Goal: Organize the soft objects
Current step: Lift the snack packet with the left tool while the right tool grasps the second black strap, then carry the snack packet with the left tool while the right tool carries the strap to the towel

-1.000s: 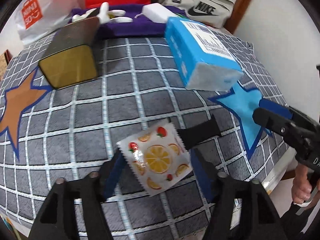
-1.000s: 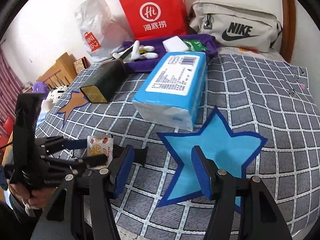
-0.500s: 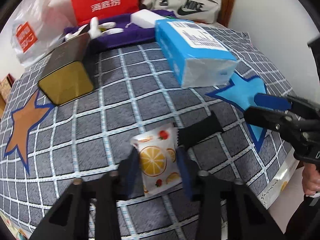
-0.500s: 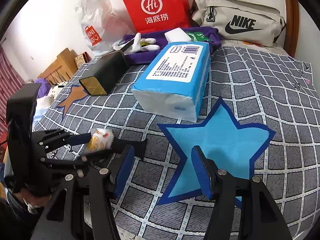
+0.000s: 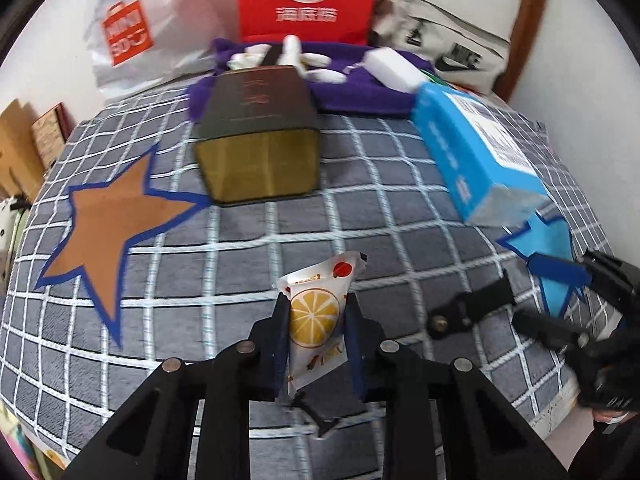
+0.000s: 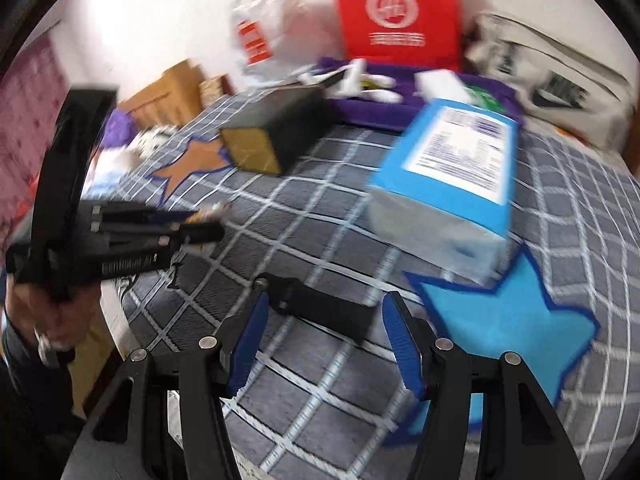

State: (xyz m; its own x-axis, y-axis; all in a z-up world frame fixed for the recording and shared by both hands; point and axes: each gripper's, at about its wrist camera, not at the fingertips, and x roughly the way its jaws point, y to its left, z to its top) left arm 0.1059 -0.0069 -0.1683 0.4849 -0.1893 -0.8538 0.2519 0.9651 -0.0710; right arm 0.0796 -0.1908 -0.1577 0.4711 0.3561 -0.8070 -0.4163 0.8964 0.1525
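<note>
Moved: since the earlier frames my left gripper [image 5: 318, 330] has closed in on the packet [image 5: 316, 316] and lifted it clear of the blanket [image 5: 240, 248]; it lay flat between wide jaws a second ago.
Left gripper: its jaws have just been closing, and both blue pads now press the packet's sides, so I am gripping it.
Packet: it stands upright between my left fingers, orange slice facing the camera, its top corner poking above the pads, near the blanket's near edge and just off the cloth.
Right gripper: my right gripper [image 6: 322, 342] hangs partly open with nothing between the pads, above a black strap [image 6: 320, 308] on the blanket.
Strap: lies flat, just right of the packet in the left view, untouched.
Tissue pack [image 5: 476, 160]: far right, one end resting on the blue star [image 6: 500, 320].
Box [image 5: 258, 148]: dark, gold-faced, far centre, just right of the orange star [image 5: 108, 220].
Far edge: a purple cloth [image 5: 360, 92] with small white items, then bags against the wall.
Blur: both views are smeared, the right one more.
Meaning: I judge the pickup done; what is left for this packet is carrying it to its place, which I cannot tell from here.
Risk: thin, slippery wrapper, pinched only at the edges, so it could twist or slide out.
</note>
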